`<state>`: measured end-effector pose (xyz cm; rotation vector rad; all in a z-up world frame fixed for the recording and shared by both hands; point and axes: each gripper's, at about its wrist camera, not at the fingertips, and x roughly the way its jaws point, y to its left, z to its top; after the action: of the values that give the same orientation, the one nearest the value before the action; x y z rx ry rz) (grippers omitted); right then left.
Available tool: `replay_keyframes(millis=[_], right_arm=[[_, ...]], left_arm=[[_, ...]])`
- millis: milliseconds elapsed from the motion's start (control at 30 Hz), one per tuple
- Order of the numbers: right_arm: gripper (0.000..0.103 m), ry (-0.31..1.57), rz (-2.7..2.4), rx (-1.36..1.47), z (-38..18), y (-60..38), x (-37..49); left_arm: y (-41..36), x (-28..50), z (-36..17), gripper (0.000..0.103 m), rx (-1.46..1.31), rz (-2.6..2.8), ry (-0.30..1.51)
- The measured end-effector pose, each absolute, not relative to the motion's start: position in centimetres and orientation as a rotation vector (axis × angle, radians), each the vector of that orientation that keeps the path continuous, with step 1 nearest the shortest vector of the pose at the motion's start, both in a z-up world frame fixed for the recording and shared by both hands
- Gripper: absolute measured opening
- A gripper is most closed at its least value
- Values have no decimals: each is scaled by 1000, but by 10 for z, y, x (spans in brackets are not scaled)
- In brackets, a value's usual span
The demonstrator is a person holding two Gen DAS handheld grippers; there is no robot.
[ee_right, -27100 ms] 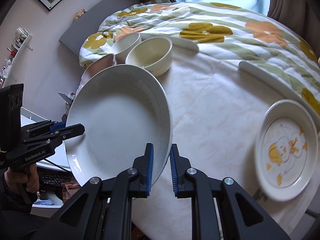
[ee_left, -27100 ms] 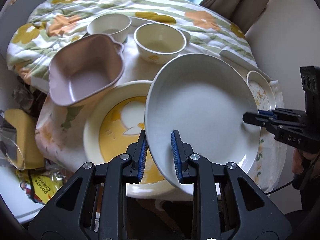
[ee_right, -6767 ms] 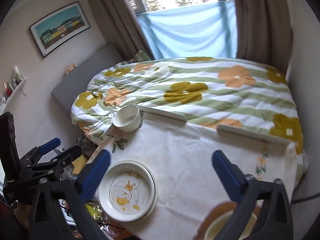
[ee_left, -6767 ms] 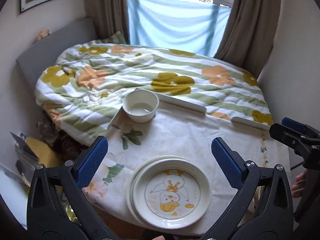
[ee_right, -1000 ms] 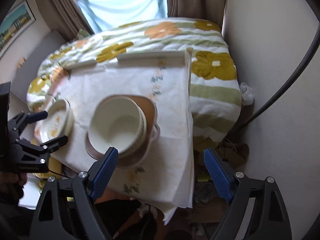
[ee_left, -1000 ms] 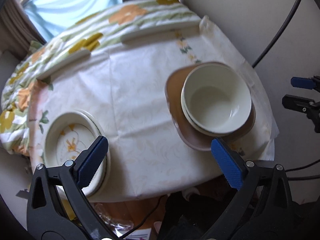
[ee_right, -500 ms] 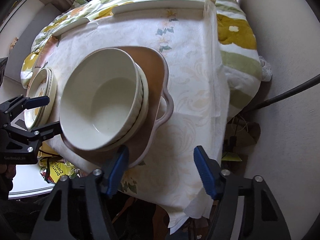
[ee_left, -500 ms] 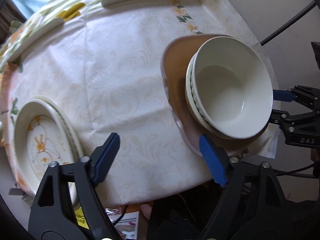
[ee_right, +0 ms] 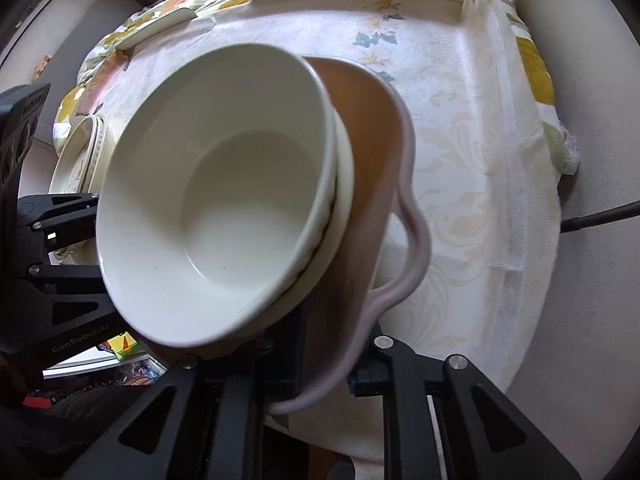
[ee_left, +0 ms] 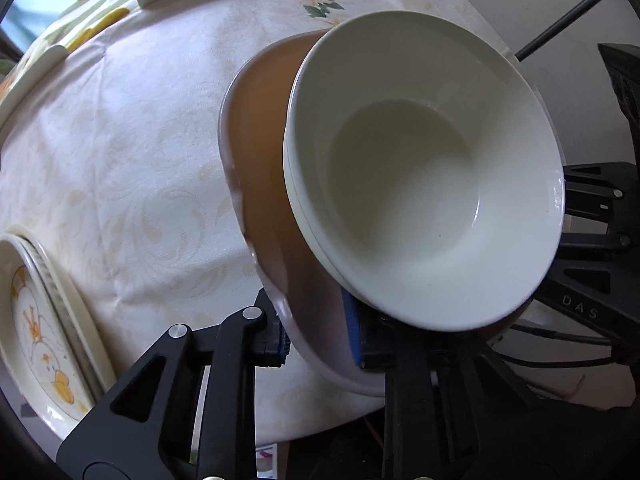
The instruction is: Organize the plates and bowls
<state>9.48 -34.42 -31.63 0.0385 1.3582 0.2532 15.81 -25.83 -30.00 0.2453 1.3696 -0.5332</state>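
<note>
At the table's near edge, the left tongs (ee_left: 316,334) clamp one rim of the pink dish (ee_left: 264,168), and the right tongs (ee_right: 326,376) clamp its opposite rim. Nested white bowls (ee_right: 216,200) sit inside it; stacked plates (ee_left: 36,320) lie well apart on the tablecloth (ee_left: 132,128).

Home bedroom: floral quilt (ee_right: 536,68), tablecloth (ee_left: 120,140)

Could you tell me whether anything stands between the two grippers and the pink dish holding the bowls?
Nothing visible does. The left gripper and right gripper each already straddle the pink dish's rim on opposite sides, with the nested bowls sitting inside it, just above the inner fingers.
</note>
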Motion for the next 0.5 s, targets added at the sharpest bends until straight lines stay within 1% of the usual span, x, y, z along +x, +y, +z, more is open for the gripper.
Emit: replay_keyframes(millis=[67,300,500], right_arm=[[15,1325,252,49,-315,-345,91],[15,1249,253,29,-309,-349,83],[15,1211,266,5,-290,-344,85]], left_arm=[[-264,155,-300,17,264,-539,1345],[-274,147,-295,17,289,-530,1275],[-255,138,-267,17,262,-502,1228]])
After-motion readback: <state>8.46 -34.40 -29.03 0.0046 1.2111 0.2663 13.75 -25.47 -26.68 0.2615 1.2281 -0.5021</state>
